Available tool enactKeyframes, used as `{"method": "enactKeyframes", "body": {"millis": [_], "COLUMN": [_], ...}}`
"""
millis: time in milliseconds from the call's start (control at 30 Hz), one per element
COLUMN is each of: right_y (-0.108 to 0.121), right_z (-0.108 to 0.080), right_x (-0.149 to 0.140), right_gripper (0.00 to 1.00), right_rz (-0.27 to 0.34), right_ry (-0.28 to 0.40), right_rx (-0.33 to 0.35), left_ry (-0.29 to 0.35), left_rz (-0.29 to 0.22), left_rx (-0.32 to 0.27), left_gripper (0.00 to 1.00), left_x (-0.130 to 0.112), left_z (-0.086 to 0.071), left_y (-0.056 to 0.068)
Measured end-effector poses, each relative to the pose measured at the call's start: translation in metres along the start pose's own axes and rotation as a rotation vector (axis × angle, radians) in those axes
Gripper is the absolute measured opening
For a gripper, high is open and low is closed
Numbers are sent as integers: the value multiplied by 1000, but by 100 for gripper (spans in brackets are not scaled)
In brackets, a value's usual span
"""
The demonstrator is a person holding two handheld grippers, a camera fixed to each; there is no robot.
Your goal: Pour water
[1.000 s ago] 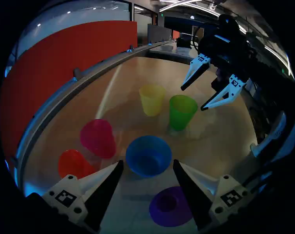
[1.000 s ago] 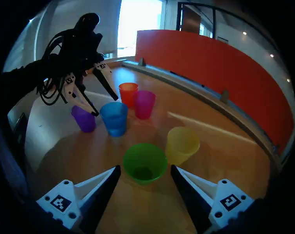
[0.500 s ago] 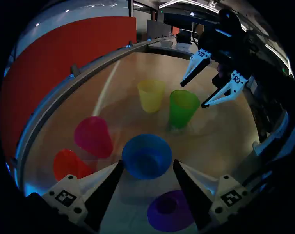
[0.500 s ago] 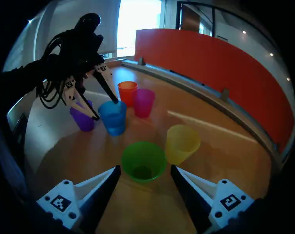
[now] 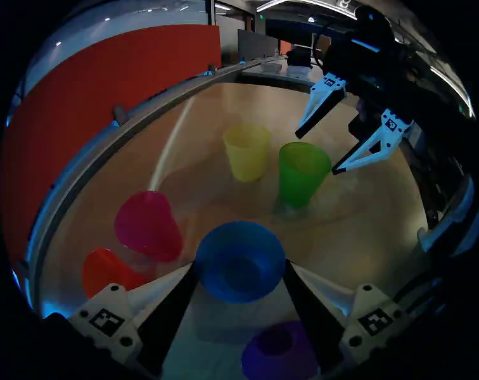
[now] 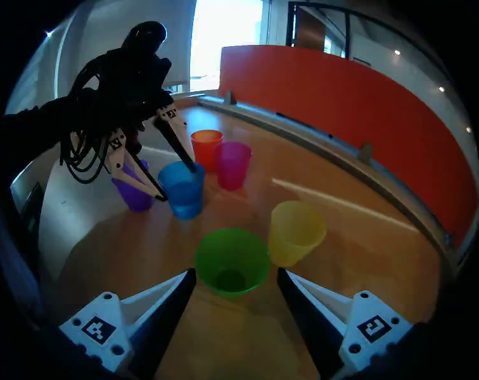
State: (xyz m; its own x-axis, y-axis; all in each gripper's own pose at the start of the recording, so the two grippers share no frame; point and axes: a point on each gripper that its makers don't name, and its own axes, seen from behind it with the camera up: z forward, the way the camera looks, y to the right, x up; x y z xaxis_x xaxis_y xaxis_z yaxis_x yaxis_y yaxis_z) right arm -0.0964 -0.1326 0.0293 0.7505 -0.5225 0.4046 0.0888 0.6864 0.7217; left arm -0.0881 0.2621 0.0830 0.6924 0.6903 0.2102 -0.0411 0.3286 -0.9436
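Cups in two clusters on a wooden table (image 6: 366,253): orange cup (image 6: 206,147), pink cup (image 6: 233,164), blue cup (image 5: 239,253) and purple cup (image 6: 135,199) close to the railed edge, green cup (image 6: 232,261) and yellow cup (image 6: 295,231) farther toward the middle. Straddles the blue cup with the left gripper (image 5: 239,271), fingers spread at either side of its rim, contact impossible to tell. Holds the right gripper (image 6: 235,273) open as well, green cup just ahead between its fingertips, yellow cup just beside the green one.
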Motion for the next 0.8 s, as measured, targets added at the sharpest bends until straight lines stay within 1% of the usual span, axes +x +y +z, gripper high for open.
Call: {"method": "enactKeyframes", "body": {"millis": [167,233,300,500,800], "right_y": [0,0,0,1,0], "right_z": [0,0,1,3,10], "right_x": [-1,-1,-1,-2,-4], "right_gripper": [100,100,100,100,100], "right_rz": [-2,-1,0,2,-1], "right_ry": [-1,-2,-2,-3,-10], "right_rx": [-2,-2,-1,-1,3], "left_ry": [-2,-3,-3,4,6], "left_rz": [-4,-4,-4,-13,-12], "left_rx": [-2,2,6,8,12], "left_gripper": [93,89,86,86,86], "left_x": [-1,-2,-3,-3,-3], "left_z": [3,4,5,6,5], "left_y": [1,1,0,-2,-2]}}
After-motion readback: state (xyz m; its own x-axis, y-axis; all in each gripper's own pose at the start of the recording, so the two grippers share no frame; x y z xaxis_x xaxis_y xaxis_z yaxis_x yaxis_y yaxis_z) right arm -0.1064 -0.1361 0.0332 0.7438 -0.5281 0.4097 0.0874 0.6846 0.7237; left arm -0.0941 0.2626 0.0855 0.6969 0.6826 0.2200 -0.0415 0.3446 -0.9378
